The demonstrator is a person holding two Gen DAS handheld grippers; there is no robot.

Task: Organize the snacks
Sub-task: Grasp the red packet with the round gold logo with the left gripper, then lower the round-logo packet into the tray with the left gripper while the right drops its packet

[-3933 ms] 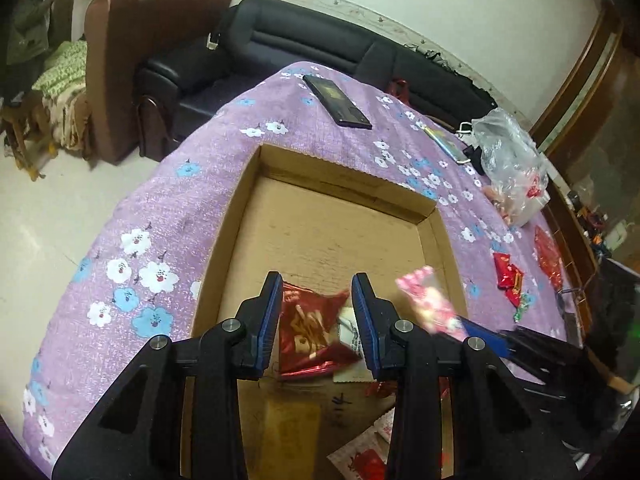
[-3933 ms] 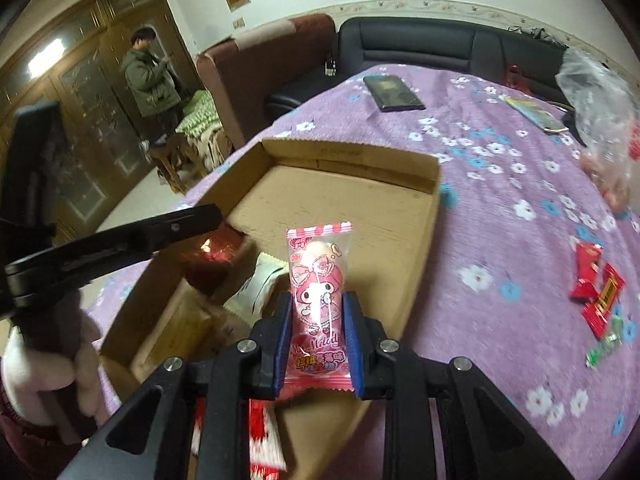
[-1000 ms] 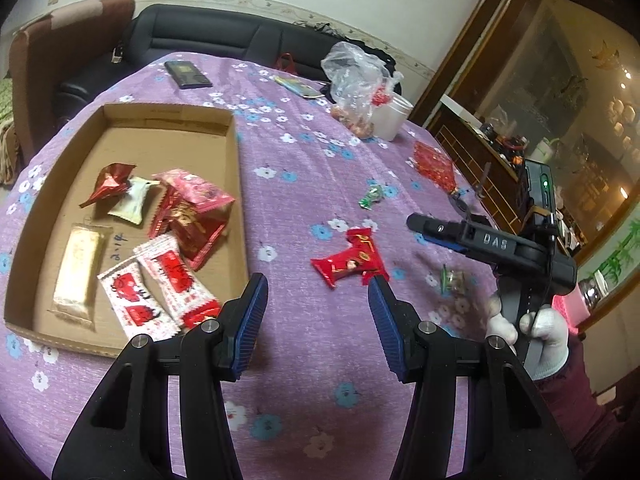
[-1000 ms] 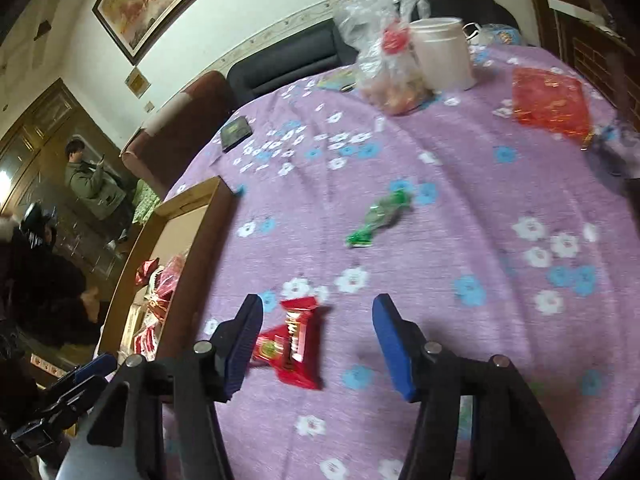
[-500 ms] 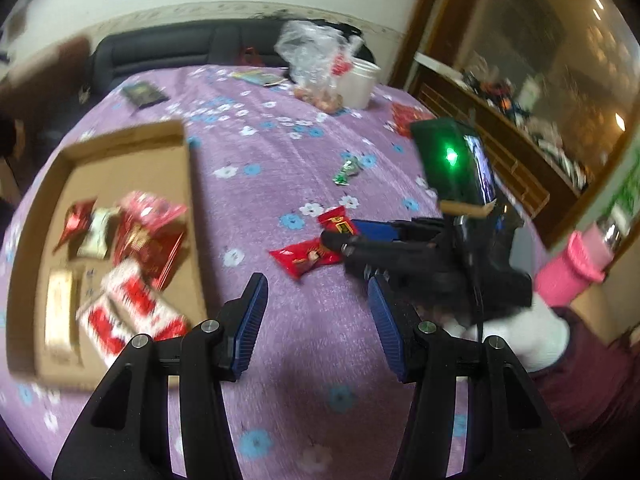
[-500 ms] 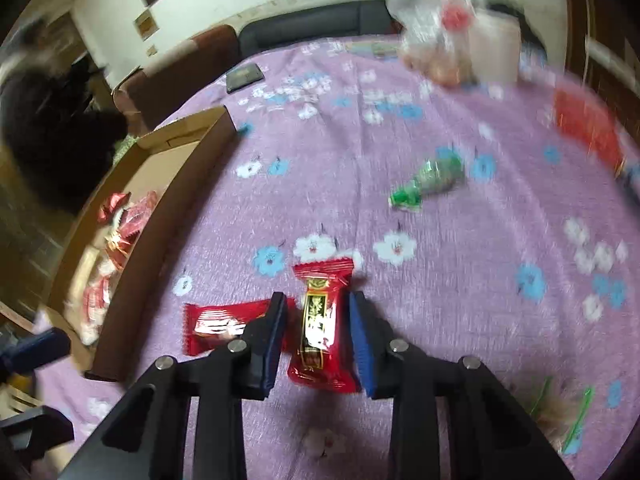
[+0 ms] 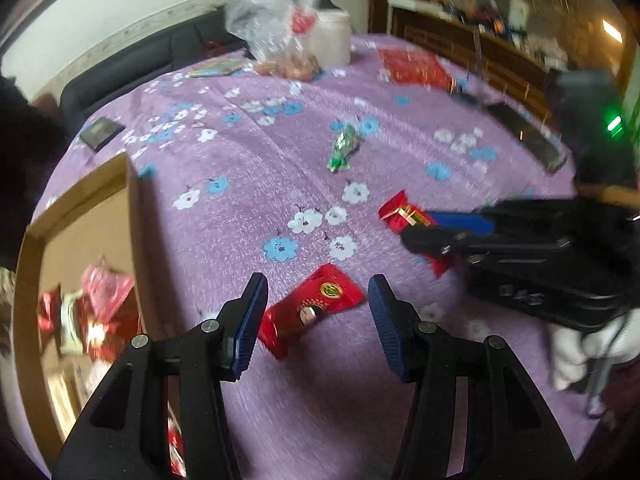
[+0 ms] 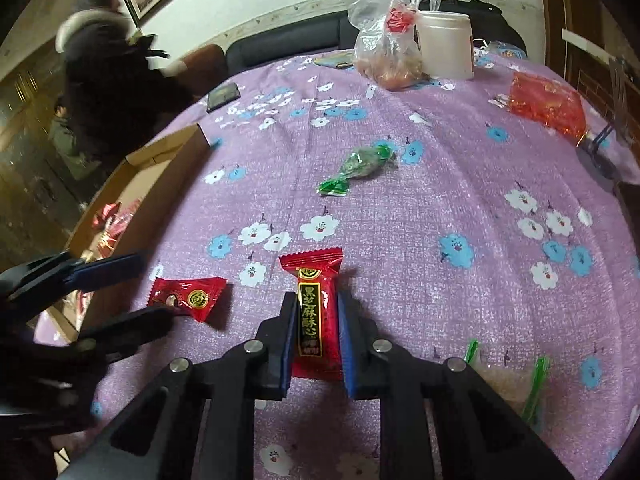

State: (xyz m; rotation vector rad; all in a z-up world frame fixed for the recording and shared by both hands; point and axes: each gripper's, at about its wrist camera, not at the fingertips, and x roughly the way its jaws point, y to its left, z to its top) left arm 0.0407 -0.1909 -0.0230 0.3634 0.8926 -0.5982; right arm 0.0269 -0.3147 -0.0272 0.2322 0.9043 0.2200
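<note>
On the purple flowered cloth my right gripper [image 8: 317,306] is shut on a red snack packet [image 8: 316,276] with gold lettering; the packet stands between its pads. A second red packet [image 8: 188,296] lies to its left. My left gripper [image 7: 318,296] hangs open around that second packet [image 7: 316,308], pads apart from it. The left wrist view shows the right gripper [image 7: 420,228] at the right with its red packet [image 7: 402,212]. A green wrapped candy [image 8: 360,166] lies further back. The cardboard tray [image 7: 134,208] at the left holds several snacks.
At the far side stand a clear plastic bag of food [image 8: 384,48], a white jar [image 8: 446,44] and a red bag [image 8: 548,104]. A dark phone [image 8: 222,96] lies near the tray. A green-edged packet [image 8: 516,380] lies by my right gripper. A person in a dark jacket [image 8: 108,76] stands at the left.
My right gripper has come down over the red packet and shut on it. My left gripper has swung to the right and lower, bringing the second red packet between its open fingers.
</note>
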